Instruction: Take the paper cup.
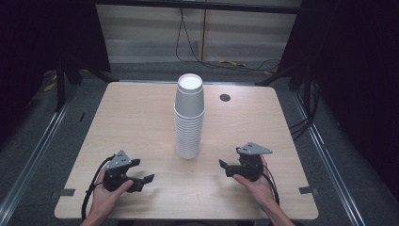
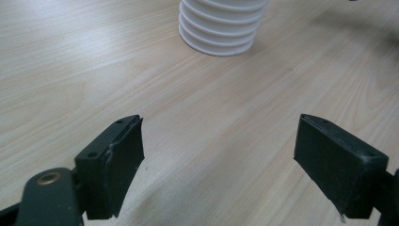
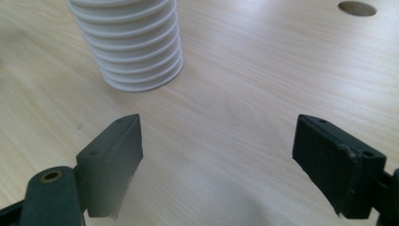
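Note:
A tall stack of white paper cups (image 1: 189, 117) stands upside down at the middle of the wooden table (image 1: 136, 117). My left gripper (image 1: 145, 170) rests near the front edge, left of the stack, held in a hand. Its jaws stand apart with bare wood between them (image 2: 219, 155), and the base of the stack (image 2: 219, 28) lies ahead. My right gripper (image 1: 225, 167) sits to the right of the stack, also in a hand. It is open on nothing (image 3: 219, 155), with the stack's base (image 3: 127, 42) ahead and to the left.
A round cable hole (image 1: 225, 98) sits in the table top behind and to the right of the stack, seen also as a hole (image 3: 356, 8) in the right gripper view. Dark curtains and floor rails flank the table. Cables lie on the floor at the back.

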`<state>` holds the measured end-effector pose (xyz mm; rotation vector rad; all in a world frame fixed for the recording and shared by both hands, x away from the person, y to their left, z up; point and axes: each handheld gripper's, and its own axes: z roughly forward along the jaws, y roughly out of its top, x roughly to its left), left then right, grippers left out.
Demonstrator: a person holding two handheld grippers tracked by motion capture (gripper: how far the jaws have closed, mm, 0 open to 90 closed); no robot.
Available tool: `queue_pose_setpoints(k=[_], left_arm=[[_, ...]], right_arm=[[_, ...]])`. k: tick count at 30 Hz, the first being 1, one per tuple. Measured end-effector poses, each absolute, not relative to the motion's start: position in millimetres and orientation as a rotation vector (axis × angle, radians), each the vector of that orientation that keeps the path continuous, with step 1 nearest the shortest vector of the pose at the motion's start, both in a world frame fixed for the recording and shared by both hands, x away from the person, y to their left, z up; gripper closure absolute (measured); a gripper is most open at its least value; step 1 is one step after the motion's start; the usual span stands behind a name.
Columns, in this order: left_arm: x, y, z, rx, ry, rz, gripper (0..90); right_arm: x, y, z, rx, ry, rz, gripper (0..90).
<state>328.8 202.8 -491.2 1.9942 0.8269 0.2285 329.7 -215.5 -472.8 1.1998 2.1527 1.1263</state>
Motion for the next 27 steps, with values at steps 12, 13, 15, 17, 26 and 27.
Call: queue_pose_setpoints(k=[12,13,15,17,26,27], left_arm=[[329,202,-492,2.015,0.829,0.229,16.3],[328,203,-492,2.013,0.824,0.231,16.3],[328,203,-492,2.014,0.824,0.229,16.3],[328,203,-491,2.006,0.821,0.229,16.3],[326,207,-490,2.005,0.828,0.249,16.4],[325,208,-490,2.008,0.820,0.252,16.4]], right_arm=[[334,-219,-467,1.171,2.150,1.224,16.6],[334,-219,-467,1.171,2.150,1.224,16.6],[336,-218,-463,1.168,2.154,1.230,16.7],[336,-218,-462,1.175,2.147,1.254,16.7],[330,-210,-442,1.120,2.145,1.288,18.6],[330,-210,-442,1.120,2.145,1.288,18.6]])
